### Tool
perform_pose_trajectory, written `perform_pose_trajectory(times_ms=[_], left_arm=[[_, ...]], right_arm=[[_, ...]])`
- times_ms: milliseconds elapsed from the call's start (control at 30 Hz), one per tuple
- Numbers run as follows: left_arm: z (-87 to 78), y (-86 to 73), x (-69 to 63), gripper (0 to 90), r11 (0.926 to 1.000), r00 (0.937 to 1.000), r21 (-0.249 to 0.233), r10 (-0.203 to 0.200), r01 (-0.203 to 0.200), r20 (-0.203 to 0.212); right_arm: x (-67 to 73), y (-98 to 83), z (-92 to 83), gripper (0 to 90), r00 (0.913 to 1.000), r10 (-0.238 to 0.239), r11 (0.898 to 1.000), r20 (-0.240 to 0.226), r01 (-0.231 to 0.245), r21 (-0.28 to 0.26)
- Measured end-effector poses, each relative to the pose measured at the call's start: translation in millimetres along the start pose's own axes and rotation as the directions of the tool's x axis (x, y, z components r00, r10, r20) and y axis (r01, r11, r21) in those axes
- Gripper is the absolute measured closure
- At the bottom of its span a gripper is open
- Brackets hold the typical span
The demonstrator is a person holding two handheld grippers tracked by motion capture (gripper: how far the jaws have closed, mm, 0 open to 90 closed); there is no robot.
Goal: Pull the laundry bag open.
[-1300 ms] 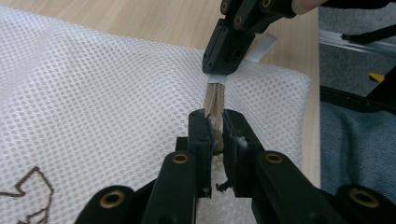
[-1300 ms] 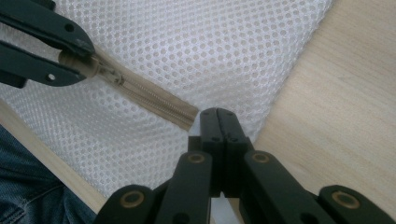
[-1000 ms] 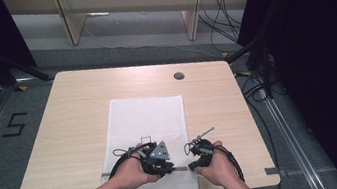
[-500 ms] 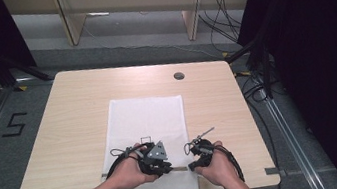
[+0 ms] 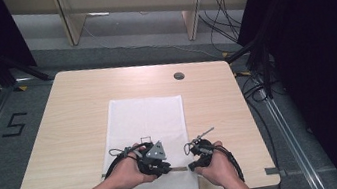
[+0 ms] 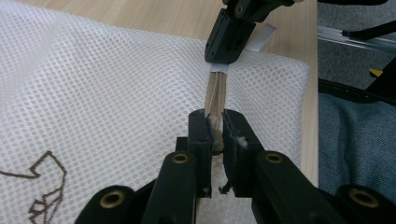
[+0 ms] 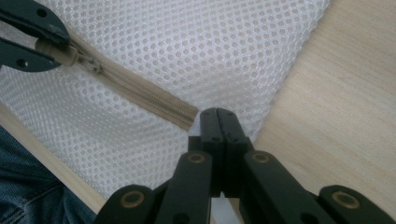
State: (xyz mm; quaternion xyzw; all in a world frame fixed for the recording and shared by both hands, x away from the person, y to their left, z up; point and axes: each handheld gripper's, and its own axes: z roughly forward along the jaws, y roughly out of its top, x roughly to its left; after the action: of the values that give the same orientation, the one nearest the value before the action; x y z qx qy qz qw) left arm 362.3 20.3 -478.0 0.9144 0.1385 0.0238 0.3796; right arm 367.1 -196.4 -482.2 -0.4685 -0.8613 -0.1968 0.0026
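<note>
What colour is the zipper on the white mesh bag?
Beige, or light tan. The zipper shows best in the right gripper view, running across the white mesh bag.

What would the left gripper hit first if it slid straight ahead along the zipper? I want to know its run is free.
Probably the right gripper, clamped on the zipper's far end; only zipper tape lies between them.

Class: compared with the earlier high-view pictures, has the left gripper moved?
No. The left gripper sits at the same spot on the mesh bag, near the table's front edge.
</note>
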Motion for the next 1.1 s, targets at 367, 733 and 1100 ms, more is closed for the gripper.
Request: perform_pose_trajectory(times_ms=[367, 733, 1100], left_arm=[[-2.6, -2.5, 0.3, 81.6, 1.0, 1.0, 0.003, 0.005, -0.005, -0.003], [-5.6, -3.3, -0.1, 81.6, 0.9999, 1.0, -0.006, -0.008, 0.008, 0.002], [-5.2, -6.4, 1.2, 81.6, 0.9999, 0.9999, -0.006, -0.011, 0.011, 0.008]], right_arm=[[-0.3, -0.2, 0.2, 90.0, 1.0, -0.009, 1.0, 0.0, 0.009, -0.007], [0.0, -0.2, 0.0, 90.0, 0.9998, -0.017, 1.0, 0.004, 0.017, -0.007], [0.9, -0.5, 0.1, 90.0, 0.9996, -0.026, 1.0, 0.008, 0.026, -0.009]])
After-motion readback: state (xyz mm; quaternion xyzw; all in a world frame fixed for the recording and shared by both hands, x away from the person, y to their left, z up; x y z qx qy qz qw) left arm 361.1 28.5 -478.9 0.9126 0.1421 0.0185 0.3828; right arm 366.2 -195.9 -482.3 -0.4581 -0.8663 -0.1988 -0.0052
